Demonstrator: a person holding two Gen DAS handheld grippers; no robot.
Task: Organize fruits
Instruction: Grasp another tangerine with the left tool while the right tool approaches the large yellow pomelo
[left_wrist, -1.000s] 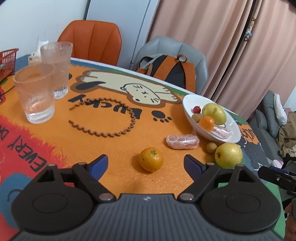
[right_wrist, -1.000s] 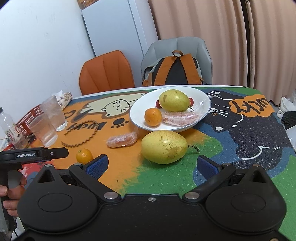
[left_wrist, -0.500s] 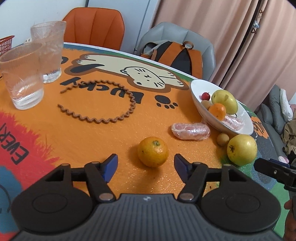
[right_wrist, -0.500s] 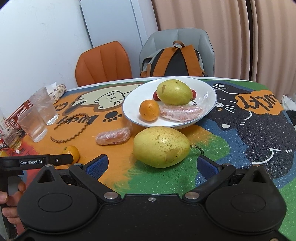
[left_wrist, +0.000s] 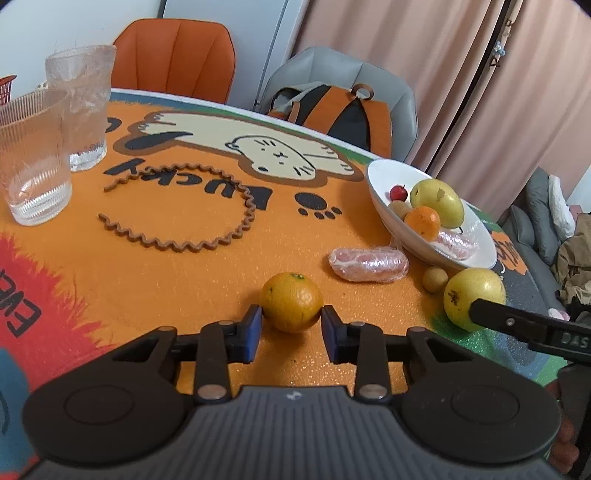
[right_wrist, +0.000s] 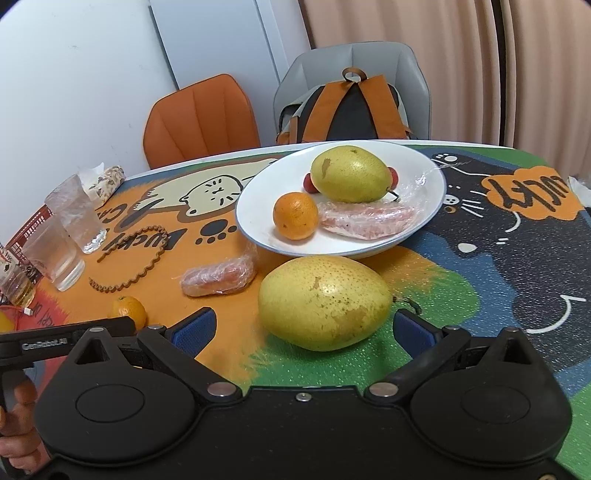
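Observation:
A small orange (left_wrist: 291, 305) sits on the orange mat, and my left gripper (left_wrist: 291, 325) has its blue pads touching both its sides. It also shows in the right wrist view (right_wrist: 127, 312). A big yellow pear (right_wrist: 324, 302) lies on the mat between the open fingers of my right gripper (right_wrist: 301, 328), which do not touch it. Behind it a white bowl (right_wrist: 255, 218) holds a pear (right_wrist: 349, 173), an orange (right_wrist: 295, 216), red berries and a wrapped piece. A wrapped fruit piece (left_wrist: 368, 264) and a small round fruit (left_wrist: 435, 279) lie beside the bowl.
Two ribbed glasses (left_wrist: 31, 158) stand at the left. A brown wavy ring (left_wrist: 177, 210) lies mid-mat. An orange chair (left_wrist: 175, 59) and a grey chair with a backpack (left_wrist: 341, 110) stand behind the table. A red basket (left_wrist: 7, 88) is at far left.
My left gripper has moved forward to the small orange and closed its fingers onto it. My right gripper has moved closer to the big pear and stays open.

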